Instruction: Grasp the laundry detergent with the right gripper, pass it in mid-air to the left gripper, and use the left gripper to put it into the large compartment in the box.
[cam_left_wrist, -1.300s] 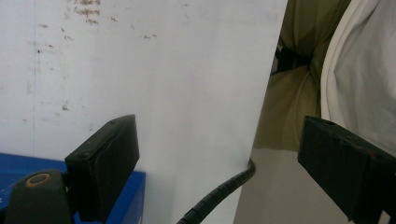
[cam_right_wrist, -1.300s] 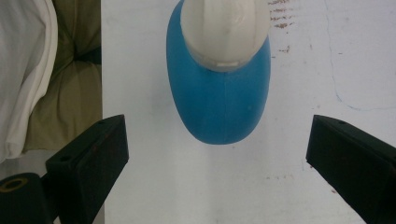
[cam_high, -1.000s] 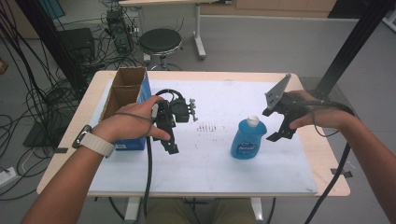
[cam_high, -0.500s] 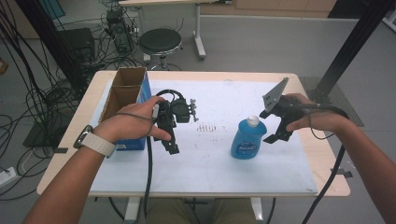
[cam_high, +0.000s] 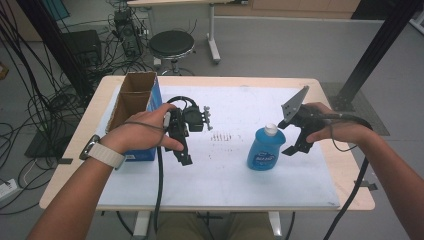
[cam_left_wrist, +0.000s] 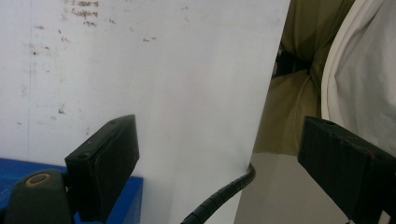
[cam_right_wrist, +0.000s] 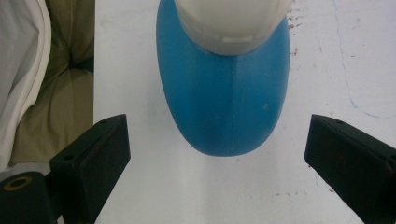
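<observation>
A blue bottle (cam_high: 263, 151) with a white cap stands upright on the white table sheet (cam_high: 240, 185), right of centre. In the right gripper view the blue bottle (cam_right_wrist: 224, 93) sits just beyond the open jaws, between their lines, untouched. My right gripper (cam_high: 292, 142) hovers just right of the bottle, tilted down toward it, open. My left gripper (cam_high: 184, 159) is held over the sheet beside a cardboard box (cam_high: 134, 107), jaws open and pointing toward the table's near edge. In the left gripper view its jaws are wide apart with nothing between them.
The open cardboard box with blue sides stands at the table's left. A black device (cam_high: 195, 117) with a cable lies behind the left hand. A stool (cam_high: 171, 44) and tangled cables stand beyond the table's far edge.
The right gripper has moved left and down, closer to the bottle. The left hand and gripper have stayed put.
</observation>
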